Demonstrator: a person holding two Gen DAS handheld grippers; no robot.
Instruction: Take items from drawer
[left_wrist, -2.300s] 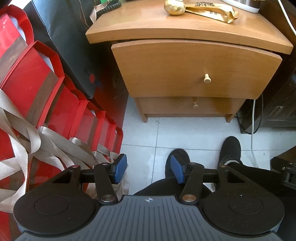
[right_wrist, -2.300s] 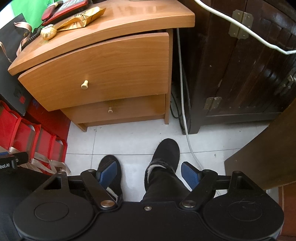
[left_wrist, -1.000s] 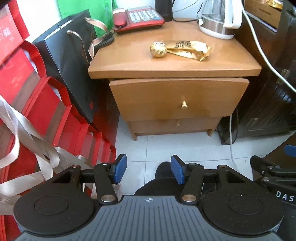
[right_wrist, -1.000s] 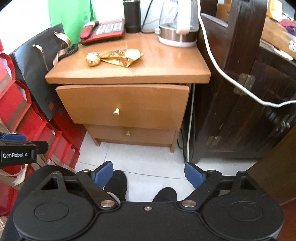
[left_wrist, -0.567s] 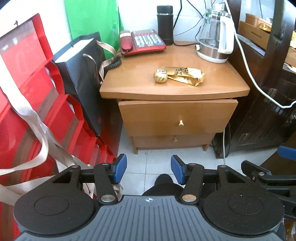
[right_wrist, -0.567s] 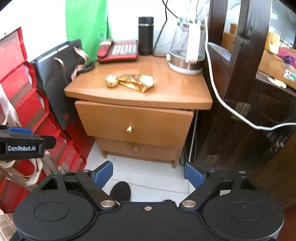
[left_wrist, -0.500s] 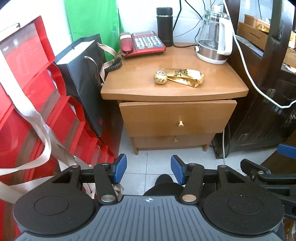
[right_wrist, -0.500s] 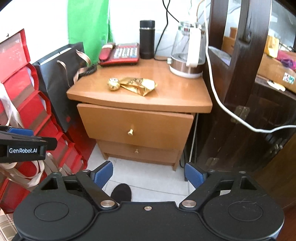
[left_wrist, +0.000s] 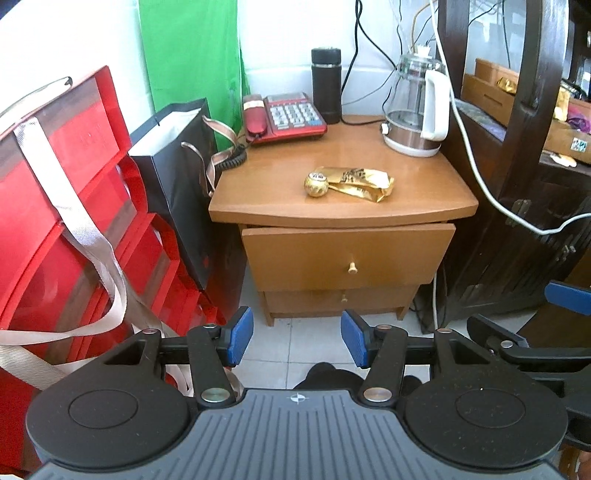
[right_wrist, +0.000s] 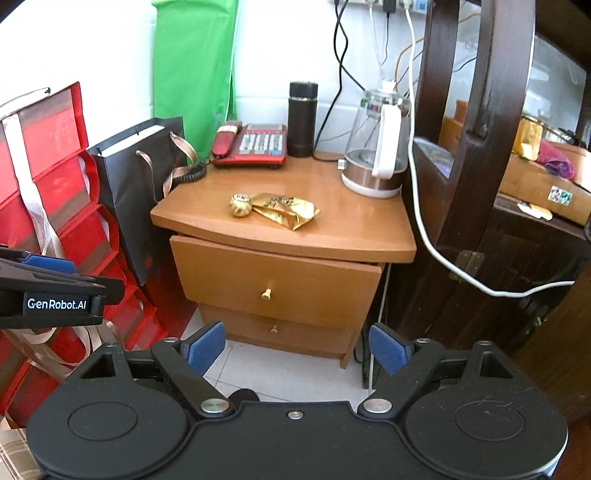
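A wooden nightstand (left_wrist: 343, 210) (right_wrist: 332, 236) stands ahead with two drawers. The upper drawer (left_wrist: 347, 254) (right_wrist: 273, 282) sits slightly ajar, with a small pale knob (left_wrist: 352, 267) (right_wrist: 266, 293). The lower drawer (left_wrist: 341, 300) (right_wrist: 275, 328) is closed. A gold ball (left_wrist: 316, 184) (right_wrist: 240, 204) and a gold foil packet (left_wrist: 360, 183) (right_wrist: 286, 210) lie on top. My left gripper (left_wrist: 297, 339) is open and empty, well short of the drawers. My right gripper (right_wrist: 297, 349) is open and empty too, equally far back.
Red gift bags (left_wrist: 55, 229) (right_wrist: 48, 206) and a black bag (left_wrist: 177, 177) crowd the left. A red telephone (left_wrist: 284, 118), black flask (left_wrist: 325, 85) and glass kettle (left_wrist: 417, 110) stand at the back. A dark wooden cabinet (left_wrist: 517, 221) with a white cable (right_wrist: 443, 254) is on the right.
Both grippers have risen and tilted up from the floor and the person's feet, so the nightstand top has come into view. Both have stayed open.
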